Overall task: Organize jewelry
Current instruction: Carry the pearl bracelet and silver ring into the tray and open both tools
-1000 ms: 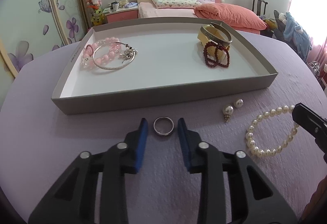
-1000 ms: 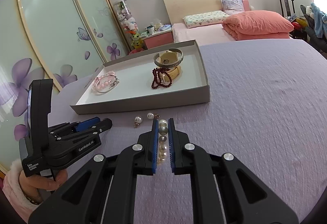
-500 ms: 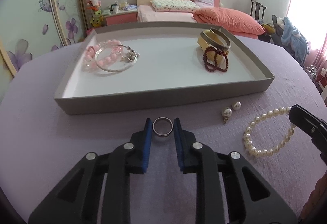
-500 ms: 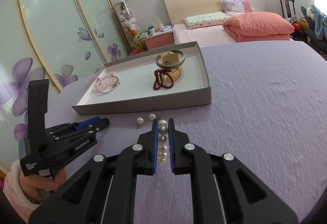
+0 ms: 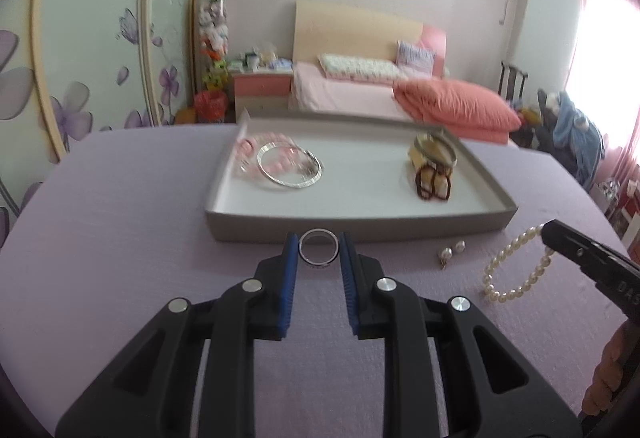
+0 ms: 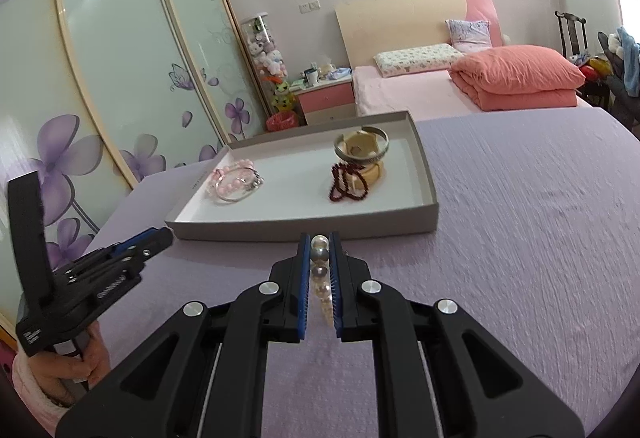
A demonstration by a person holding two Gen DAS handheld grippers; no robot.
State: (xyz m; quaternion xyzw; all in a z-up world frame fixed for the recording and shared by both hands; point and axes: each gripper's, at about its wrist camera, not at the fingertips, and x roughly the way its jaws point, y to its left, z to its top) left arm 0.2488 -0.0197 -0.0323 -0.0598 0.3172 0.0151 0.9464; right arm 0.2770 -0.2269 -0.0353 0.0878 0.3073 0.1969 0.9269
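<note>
My left gripper (image 5: 319,253) is shut on a silver ring (image 5: 319,253) and holds it just in front of the grey tray (image 5: 360,228). My right gripper (image 6: 320,256) is shut on a white pearl bracelet (image 6: 322,278), which hangs from it in the left wrist view (image 5: 516,270). In the tray lie a pink bead bracelet with a silver bangle (image 5: 286,166) and a dark red bead bracelet on a yellow stand with a metal bangle (image 5: 434,168). Two pearl earrings (image 5: 452,251) lie on the purple cloth in front of the tray.
The tray (image 6: 304,228) stands on a round table with a purple cloth (image 6: 520,218). A bed with an orange quilt (image 6: 516,76) and a wardrobe with flower-printed doors (image 6: 100,98) are behind. The person's left hand (image 6: 80,358) holds the other gripper at the lower left.
The left gripper has closed on the ring and lifted it off the cloth. The right gripper has risen with the pearl bracelet, which now hangs from it.
</note>
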